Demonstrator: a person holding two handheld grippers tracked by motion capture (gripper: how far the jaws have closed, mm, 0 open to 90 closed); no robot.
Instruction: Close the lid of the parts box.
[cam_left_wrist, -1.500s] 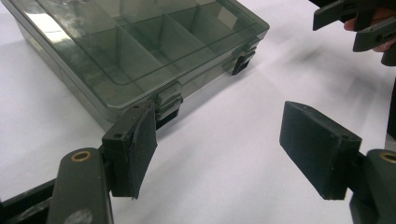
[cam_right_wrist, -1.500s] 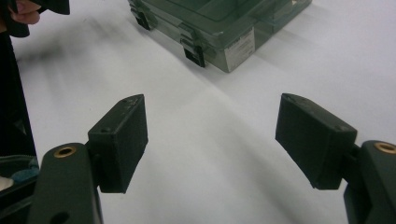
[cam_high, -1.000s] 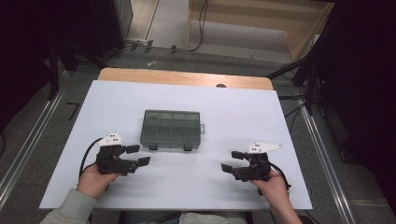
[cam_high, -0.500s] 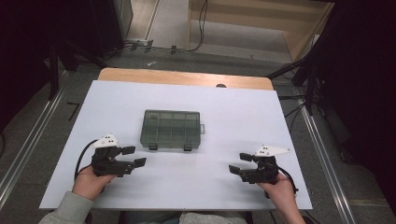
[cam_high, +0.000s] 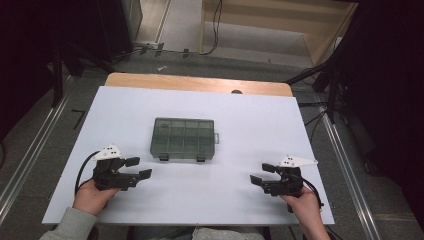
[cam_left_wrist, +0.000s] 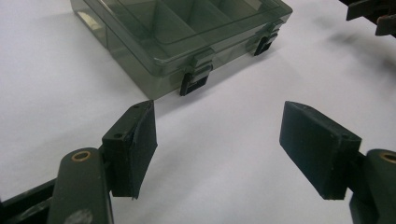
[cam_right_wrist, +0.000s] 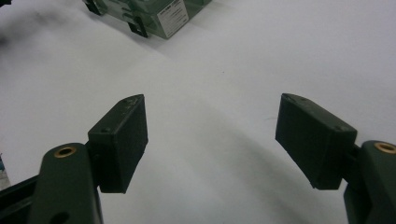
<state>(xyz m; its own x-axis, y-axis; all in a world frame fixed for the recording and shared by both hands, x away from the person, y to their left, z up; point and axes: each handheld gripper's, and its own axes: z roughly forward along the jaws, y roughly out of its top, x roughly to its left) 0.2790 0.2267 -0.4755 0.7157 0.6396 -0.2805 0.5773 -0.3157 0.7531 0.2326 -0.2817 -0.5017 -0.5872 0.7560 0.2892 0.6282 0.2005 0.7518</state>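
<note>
One clear smoky plastic box (cam_high: 184, 139) with inner compartments, lid shut, two latches (cam_left_wrist: 196, 77) on its near edge; sits mid-tabletop (cam_high: 240, 115), latches facing the person, likely so they can be reached first; two tools, one per hand, resting low near the front edge, well apart; left tool (cam_high: 138, 168) near the box's near-left corner, jaws wide apart, holding nothing; right tool (cam_high: 262, 173) farther to the right, jaws likewise spread, empty, touching nothing.

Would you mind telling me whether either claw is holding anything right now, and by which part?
Nothing is held. The left claw and right claw are both open and empty, apart from the closed compartment box.
</note>
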